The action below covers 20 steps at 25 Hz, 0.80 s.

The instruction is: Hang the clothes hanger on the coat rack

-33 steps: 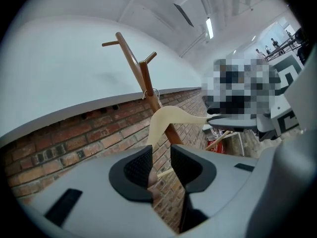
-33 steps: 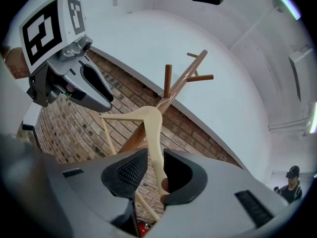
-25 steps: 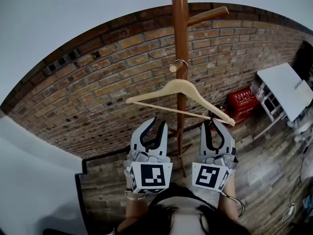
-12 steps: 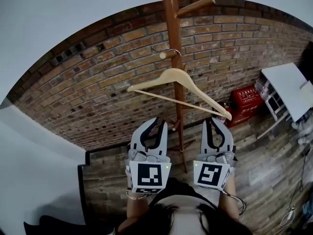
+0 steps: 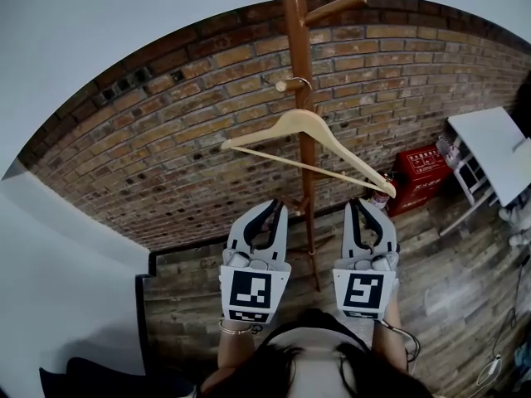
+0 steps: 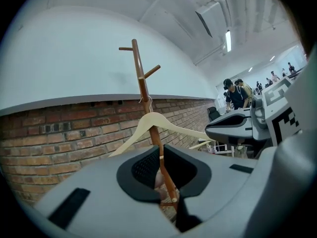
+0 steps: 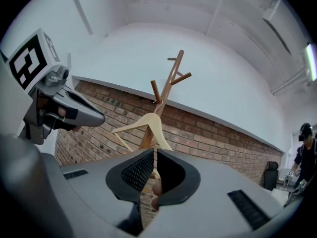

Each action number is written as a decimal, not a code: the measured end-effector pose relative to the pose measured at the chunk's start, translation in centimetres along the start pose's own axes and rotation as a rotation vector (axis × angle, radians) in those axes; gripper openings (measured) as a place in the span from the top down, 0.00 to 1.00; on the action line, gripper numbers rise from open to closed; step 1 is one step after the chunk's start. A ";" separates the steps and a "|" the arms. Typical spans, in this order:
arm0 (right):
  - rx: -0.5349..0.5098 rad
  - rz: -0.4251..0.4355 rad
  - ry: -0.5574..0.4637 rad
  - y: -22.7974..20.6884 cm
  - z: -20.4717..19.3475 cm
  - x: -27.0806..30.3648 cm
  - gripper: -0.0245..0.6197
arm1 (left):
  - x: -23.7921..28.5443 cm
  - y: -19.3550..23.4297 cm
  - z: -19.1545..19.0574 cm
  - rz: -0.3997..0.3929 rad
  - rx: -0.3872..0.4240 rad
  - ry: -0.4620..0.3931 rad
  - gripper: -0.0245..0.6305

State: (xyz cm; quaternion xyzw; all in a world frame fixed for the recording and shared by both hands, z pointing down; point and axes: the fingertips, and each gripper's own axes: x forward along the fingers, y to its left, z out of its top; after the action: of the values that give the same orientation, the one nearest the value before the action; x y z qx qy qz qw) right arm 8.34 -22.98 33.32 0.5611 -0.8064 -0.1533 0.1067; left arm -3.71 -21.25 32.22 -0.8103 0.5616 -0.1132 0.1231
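A pale wooden hanger hangs by its metal hook from a short peg on the brown wooden coat rack. Neither gripper touches it. Both grippers point level at the rack from below the hanger's bar. My left gripper is closing, with a narrow gap left and nothing between its pads; through the gap of the left gripper only the distant rack pole shows. My right gripper sits just under the hanger's right end, and the right gripper has its pads almost together, empty.
A brick wall stands behind the rack. A red crate and a white table are at the right on the plank floor. Several people stand far off in the left gripper view.
The left jaws have narrowed from clearly open. Both grippers have pulled back a little from the hanger, which stays on its peg.
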 end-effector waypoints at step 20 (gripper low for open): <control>0.145 0.027 0.026 3.9 -0.6 -5.8 0.90 | -5.6 -2.5 -1.9 -0.031 -0.129 -0.035 0.95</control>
State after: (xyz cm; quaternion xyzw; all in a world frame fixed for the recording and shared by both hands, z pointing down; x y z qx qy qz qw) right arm 7.17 -16.39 35.31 0.5582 -0.8216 -0.0856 0.0782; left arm -4.02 -15.29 34.61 -0.8270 0.5529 -0.0645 0.0784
